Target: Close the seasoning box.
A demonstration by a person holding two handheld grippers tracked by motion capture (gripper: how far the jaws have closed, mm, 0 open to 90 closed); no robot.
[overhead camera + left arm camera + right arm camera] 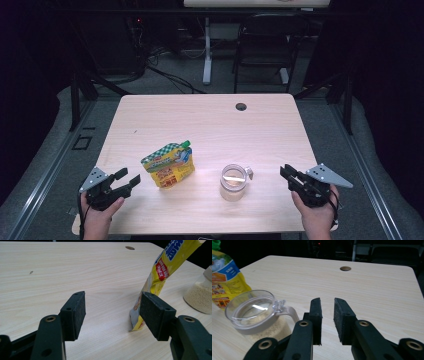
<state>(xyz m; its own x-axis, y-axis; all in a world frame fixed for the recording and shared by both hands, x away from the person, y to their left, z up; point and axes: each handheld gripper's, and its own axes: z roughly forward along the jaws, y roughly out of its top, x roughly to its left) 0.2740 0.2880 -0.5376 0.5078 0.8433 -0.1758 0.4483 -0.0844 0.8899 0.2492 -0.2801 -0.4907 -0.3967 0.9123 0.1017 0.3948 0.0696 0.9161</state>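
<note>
A pale wood-grain counter (pixel 210 125) with rounded corners stands in a dark room, and a person's two hands come in at its near edge, each holding a black two-jaw gripper. Near the counter's front, left of centre, stands a yellow spouted pouch with a green-checked top and a green cap (pixel 169 163), leaning a little. To its right, well apart from it, stands a clear glass jar with a clear hinged lid and a wire clasp (pixel 234 182), partly filled with a pale beige grainy powder. The left gripper (pixel 124 182) sits at the front left corner, its jaws pointing toward the pouch; in the left gripper view its jaws stand wide apart with nothing between the pads (pixel 79 312), released, and the pouch's lower corner (pixel 160 280) rises just beyond the right-hand pad, though I cannot tell whether they touch. The right gripper (pixel 289 178) is held near the front right edge, pointing toward the jar but apart from it. In the right gripper view its jaws are parted by a narrow gap (pixel 327 320) holding nothing, with bare counter showing between them; the jar (pixel 254 315) stands just off to their left, its clasp turned toward the gripper. A small round hole (pixel 241 106) sits near the counter's far edge.
</note>
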